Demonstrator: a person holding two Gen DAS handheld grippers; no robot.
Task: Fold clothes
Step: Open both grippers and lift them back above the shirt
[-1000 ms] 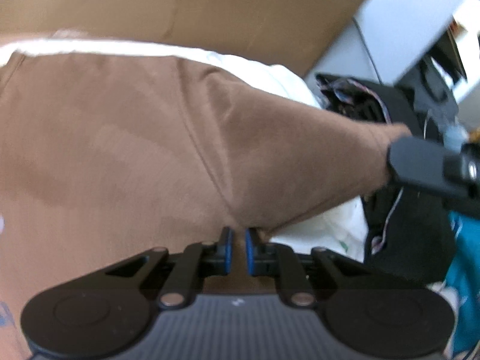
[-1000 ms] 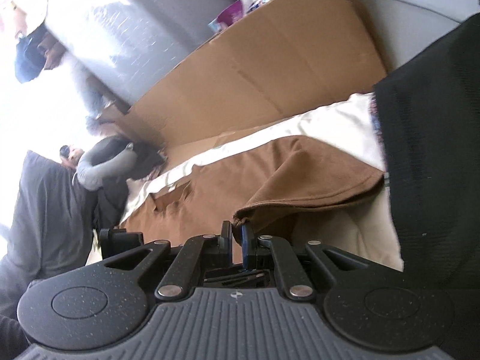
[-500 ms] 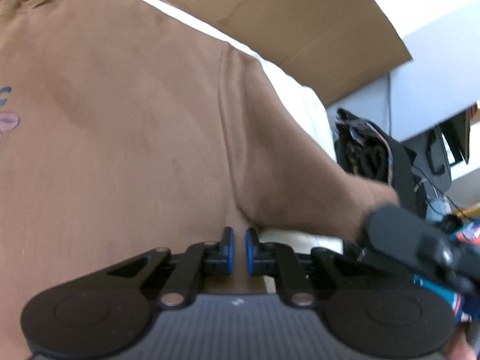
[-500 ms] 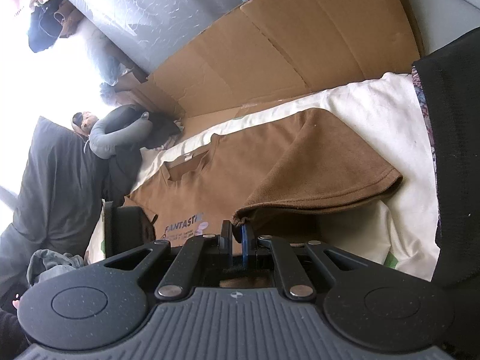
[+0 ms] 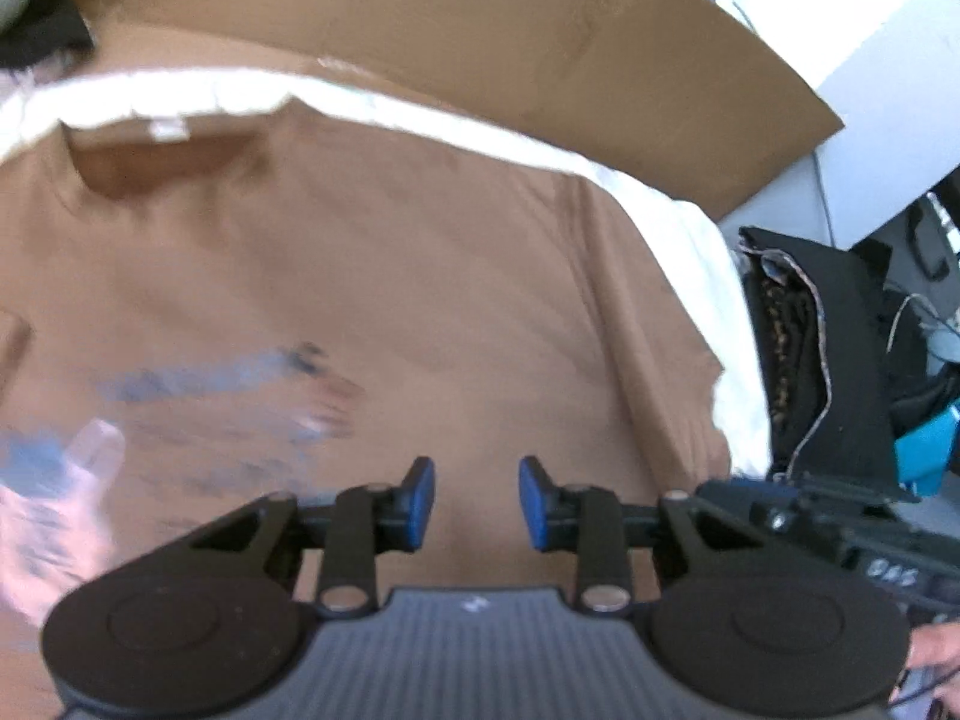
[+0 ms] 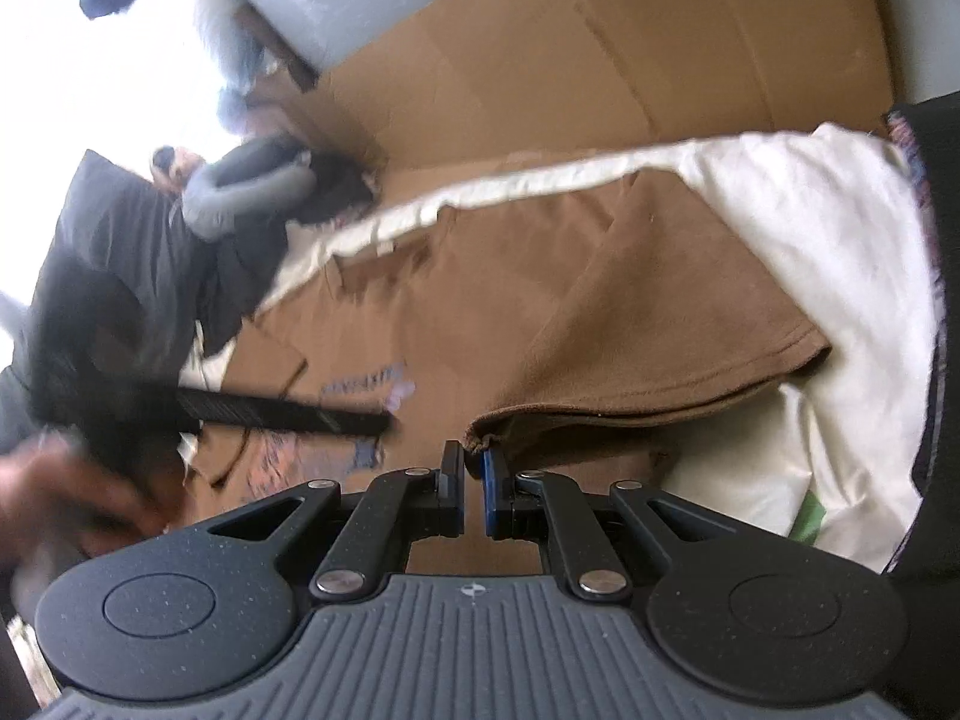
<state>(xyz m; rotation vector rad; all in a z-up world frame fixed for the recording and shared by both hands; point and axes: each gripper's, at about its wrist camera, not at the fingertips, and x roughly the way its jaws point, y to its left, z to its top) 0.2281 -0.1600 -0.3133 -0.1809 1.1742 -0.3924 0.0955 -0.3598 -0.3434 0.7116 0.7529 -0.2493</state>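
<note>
A brown T-shirt (image 5: 360, 276) with a blue print lies chest up on a white sheet (image 5: 708, 276), collar at the far side. My left gripper (image 5: 477, 501) hovers above its lower chest. Its jaws are opening and no cloth is between the blue pads. In the right wrist view my right gripper (image 6: 474, 480) is shut on the hem corner of the shirt's sleeve (image 6: 660, 360), which is lifted and doubled over towards the shirt body (image 6: 480, 300). The left gripper (image 6: 210, 408) shows there as a dark blur above the print. The right gripper (image 5: 810, 516) sits at the shirt's right edge.
Flattened cardboard (image 5: 480, 30) stands along the far side of the sheet (image 6: 840, 276). A black garment (image 5: 840, 360) is heaped to the right of the sheet. Dark and grey clothes (image 6: 240, 198) lie beyond the shirt's collar end.
The left jaws, shut on brown cloth before, have parted and let it go. That gripper rose and pulled back, so collar and print now show. The right gripper keeps the sleeve.
</note>
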